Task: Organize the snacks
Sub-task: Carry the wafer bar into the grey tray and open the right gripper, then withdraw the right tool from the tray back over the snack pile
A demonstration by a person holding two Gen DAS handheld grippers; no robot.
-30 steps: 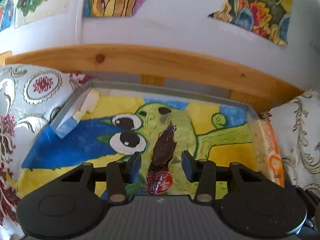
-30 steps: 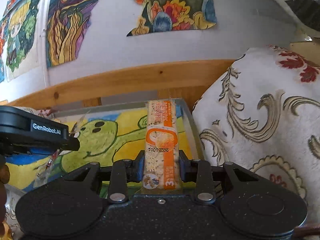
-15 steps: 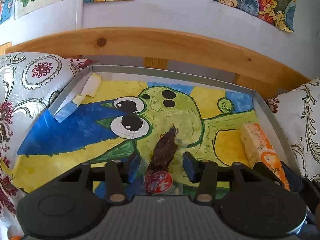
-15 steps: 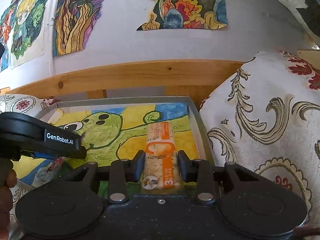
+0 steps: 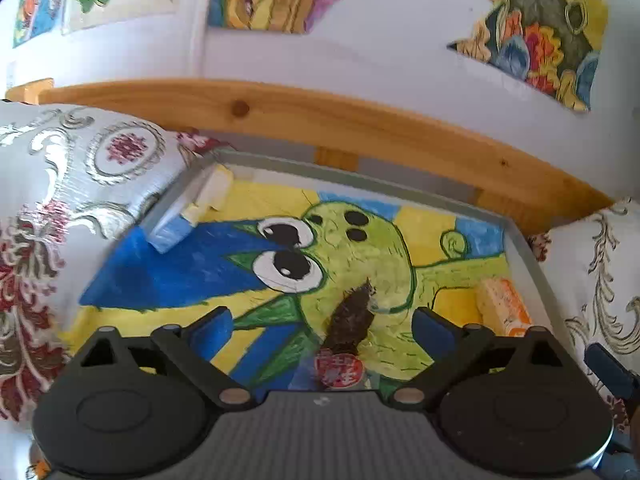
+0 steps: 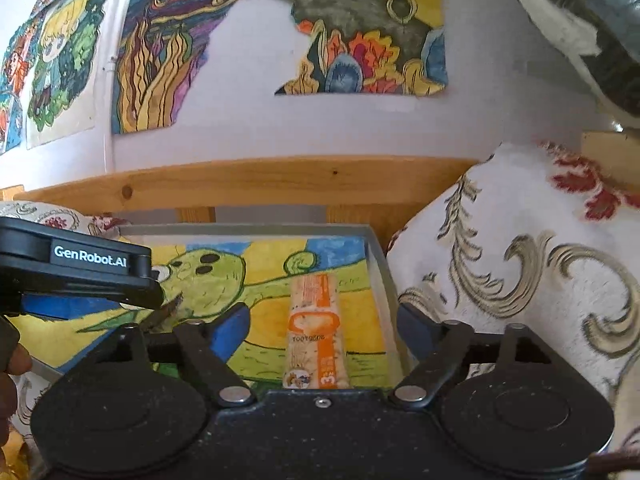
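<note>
A shallow grey tray (image 5: 528,256) lined with a green cartoon drawing lies between two cushions. A dark brown snack in a clear wrapper with a red label (image 5: 348,328) lies on the drawing, between the wide-apart fingers of my left gripper (image 5: 322,330), which is open. An orange-and-white rice bar (image 6: 316,328) lies flat by the tray's right wall (image 6: 384,280), with my right gripper (image 6: 324,328) open around it and not touching. The rice bar (image 5: 506,308) also shows at the right of the left wrist view. The left gripper's black body (image 6: 80,268) shows at the left of the right wrist view.
Patterned cushions flank the tray on the left (image 5: 60,200) and right (image 6: 520,264). A wooden rail (image 5: 320,120) runs behind it, under a white wall with colourful drawings (image 6: 360,28). A small white-and-blue block (image 5: 192,212) leans in the tray's far-left corner. A hand (image 6: 10,376) holds the left gripper.
Both grippers opened wide, letting go of the dark snack and the rice bar, which now lie on the tray. Both grippers have drawn back slightly.
</note>
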